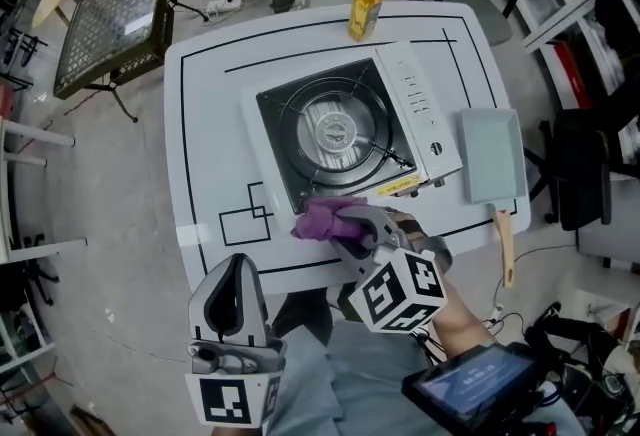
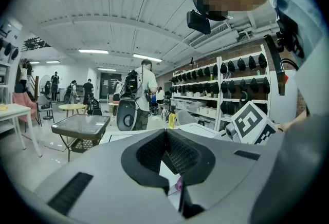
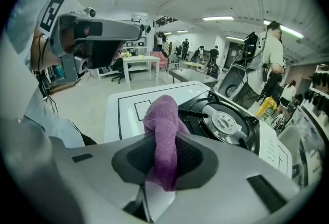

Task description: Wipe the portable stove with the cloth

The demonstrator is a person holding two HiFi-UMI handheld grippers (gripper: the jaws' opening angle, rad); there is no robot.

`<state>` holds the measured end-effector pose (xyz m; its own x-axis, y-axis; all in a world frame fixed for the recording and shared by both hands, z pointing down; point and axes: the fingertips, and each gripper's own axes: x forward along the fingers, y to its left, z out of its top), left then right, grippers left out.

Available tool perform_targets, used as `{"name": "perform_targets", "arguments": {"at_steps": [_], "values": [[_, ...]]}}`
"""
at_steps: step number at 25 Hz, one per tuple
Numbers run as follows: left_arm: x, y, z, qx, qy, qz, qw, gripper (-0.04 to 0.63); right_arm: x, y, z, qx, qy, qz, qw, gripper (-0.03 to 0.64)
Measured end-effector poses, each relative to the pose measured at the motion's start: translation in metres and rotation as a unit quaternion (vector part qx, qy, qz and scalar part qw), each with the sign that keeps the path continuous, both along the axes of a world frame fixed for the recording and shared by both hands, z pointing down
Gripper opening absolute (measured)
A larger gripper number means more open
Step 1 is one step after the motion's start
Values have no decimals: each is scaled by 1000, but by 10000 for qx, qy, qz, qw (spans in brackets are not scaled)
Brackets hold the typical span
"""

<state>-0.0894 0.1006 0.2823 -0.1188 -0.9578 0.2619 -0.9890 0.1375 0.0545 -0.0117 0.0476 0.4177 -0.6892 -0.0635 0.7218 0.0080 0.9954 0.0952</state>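
Head view: right gripper (image 1: 346,227), its fingers clamped on the purple cloth (image 1: 320,219), sits at the stove's (image 1: 340,129) lower edge; the burner lies just up-frame of the cloth. Left gripper (image 1: 238,262), fingers together and empty, hangs lower left off the worktop (image 1: 210,124), farther away
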Motion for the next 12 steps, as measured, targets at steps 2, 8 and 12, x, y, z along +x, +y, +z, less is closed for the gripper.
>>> {"name": "perform_targets", "arguments": {"at_steps": [2, 8, 12], "values": [[8, -6, 1, -22, 39, 114, 9999, 19, 13, -11, 1, 3, 13, 206, 9998, 104], [36, -37, -11, 251, 4, 513, 9984, 19, 52, -45, 3, 65, 38, 776, 9970, 104], [54, -54, -10, 278, 25, 753, 9968, 19, 75, -63, 3, 69, 14, 1106, 9938, 104]]}}
